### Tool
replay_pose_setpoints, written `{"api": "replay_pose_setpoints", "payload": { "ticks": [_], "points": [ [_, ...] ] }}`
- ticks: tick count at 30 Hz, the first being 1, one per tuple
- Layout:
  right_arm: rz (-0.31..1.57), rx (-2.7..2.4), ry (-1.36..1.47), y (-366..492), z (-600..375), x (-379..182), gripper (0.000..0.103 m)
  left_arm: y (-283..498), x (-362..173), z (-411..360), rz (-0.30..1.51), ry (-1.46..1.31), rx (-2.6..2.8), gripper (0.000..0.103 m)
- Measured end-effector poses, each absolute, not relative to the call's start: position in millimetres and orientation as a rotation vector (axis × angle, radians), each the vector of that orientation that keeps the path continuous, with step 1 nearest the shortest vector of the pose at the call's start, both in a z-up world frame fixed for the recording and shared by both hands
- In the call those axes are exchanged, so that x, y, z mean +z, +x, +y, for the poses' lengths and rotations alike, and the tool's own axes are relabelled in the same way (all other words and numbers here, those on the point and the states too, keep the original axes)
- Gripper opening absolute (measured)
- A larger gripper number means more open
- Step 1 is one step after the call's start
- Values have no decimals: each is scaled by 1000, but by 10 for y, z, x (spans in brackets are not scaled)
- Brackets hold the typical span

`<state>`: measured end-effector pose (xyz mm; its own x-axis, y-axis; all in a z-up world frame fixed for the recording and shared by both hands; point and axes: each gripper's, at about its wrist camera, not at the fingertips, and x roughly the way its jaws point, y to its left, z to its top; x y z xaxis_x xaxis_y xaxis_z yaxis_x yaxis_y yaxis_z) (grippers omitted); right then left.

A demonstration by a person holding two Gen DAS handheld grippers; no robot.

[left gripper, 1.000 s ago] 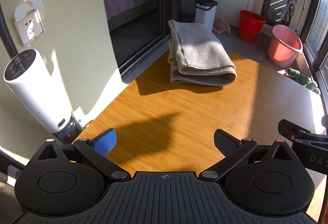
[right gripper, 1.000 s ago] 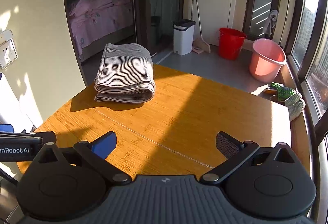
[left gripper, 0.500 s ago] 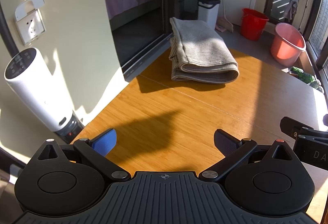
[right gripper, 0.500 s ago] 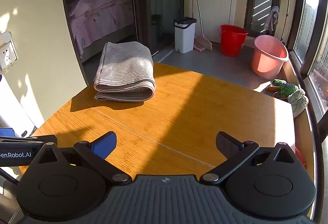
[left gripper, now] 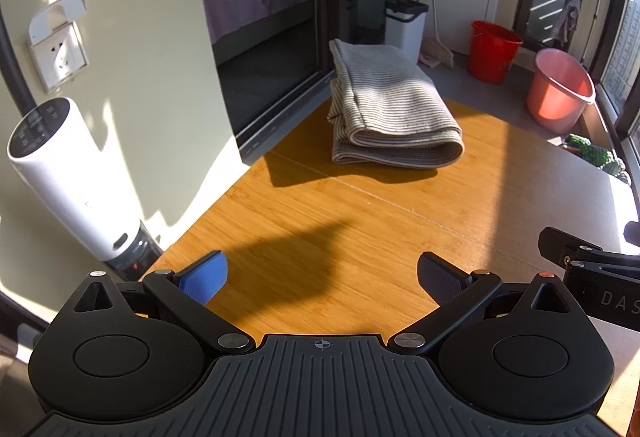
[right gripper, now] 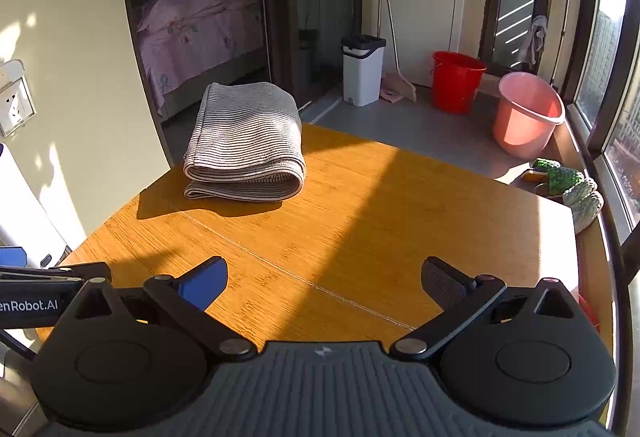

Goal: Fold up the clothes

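Both the left hand-held gripper [left gripper: 319, 279] and right hand-held gripper [right gripper: 324, 283] hover spread and empty, apart from the folded grey striped cloth [right gripper: 244, 151] resting on the wooden desk [right gripper: 360, 205], presumably finished.

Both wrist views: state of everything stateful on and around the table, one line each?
striped garment: folded, lying flat at the table's far left corner
left gripper: open, empty, over the near table edge
right gripper: open, empty, over the near table edge
wooden table: bare apart from the garment, half in sun
white bin: lid shut
pink bucket: upright; contents not visible
red bucket: upright; contents not visible
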<state>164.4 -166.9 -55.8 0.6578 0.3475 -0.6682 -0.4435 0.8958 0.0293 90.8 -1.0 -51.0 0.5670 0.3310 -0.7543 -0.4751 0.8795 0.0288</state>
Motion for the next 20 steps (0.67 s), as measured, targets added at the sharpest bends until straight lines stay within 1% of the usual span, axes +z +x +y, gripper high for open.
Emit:
{"api": "replay_pose_setpoints", "payload": {
  "ticks": [14,20],
  "points": [
    [746,420,-157,1706,-1606,-661,103,930,-603,112,852,-192,484,103],
    [819,423,-220,1806,-1452,-887,103,921,-632,295,833,-214,492,103]
  ]
}}
